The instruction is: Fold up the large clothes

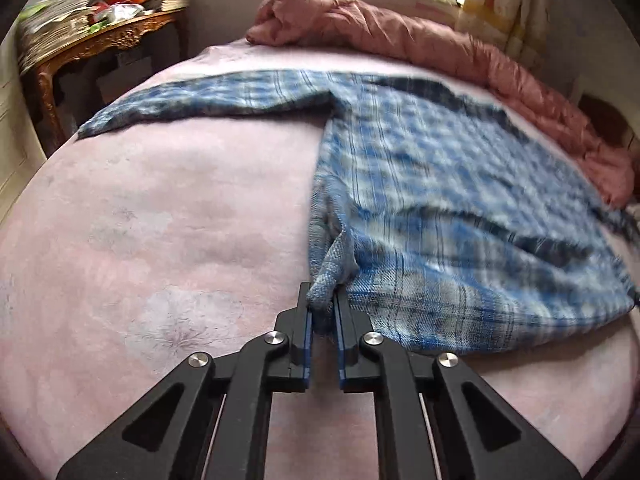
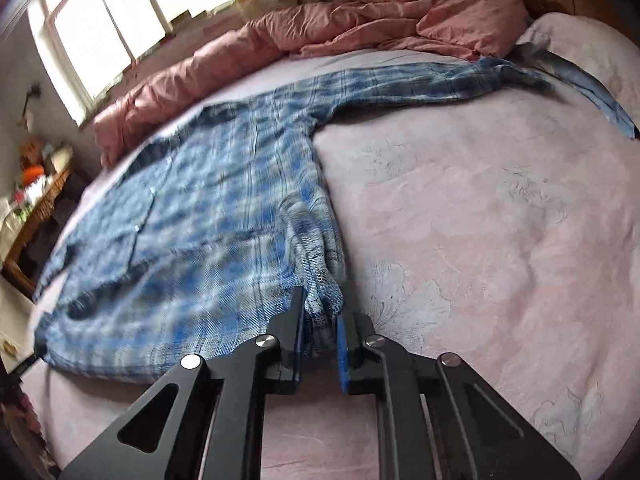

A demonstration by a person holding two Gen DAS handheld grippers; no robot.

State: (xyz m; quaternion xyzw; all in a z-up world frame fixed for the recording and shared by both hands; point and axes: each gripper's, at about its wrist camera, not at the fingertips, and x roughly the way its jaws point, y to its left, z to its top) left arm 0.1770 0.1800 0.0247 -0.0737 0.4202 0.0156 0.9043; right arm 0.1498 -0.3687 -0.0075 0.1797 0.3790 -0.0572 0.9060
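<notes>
Blue plaid shirt (image 1: 460, 184) spread flat on the pink bed (image 1: 160, 220), sleeves stretched out left and right toward the far side, rumpled pink duvet (image 1: 400, 28) beyond the collar. Left gripper (image 1: 322, 314) clamped on the near left hem corner, fabric bunched between the pads. Right gripper (image 2: 320, 320) pinched shut on the near right hem corner. Soft, light woven cloth, likely limp and quick to sag or crease between the two holds; not slippery on the bedcover. Best held at the corners and seams, kept taut while carrying the hem toward the collar.
</notes>
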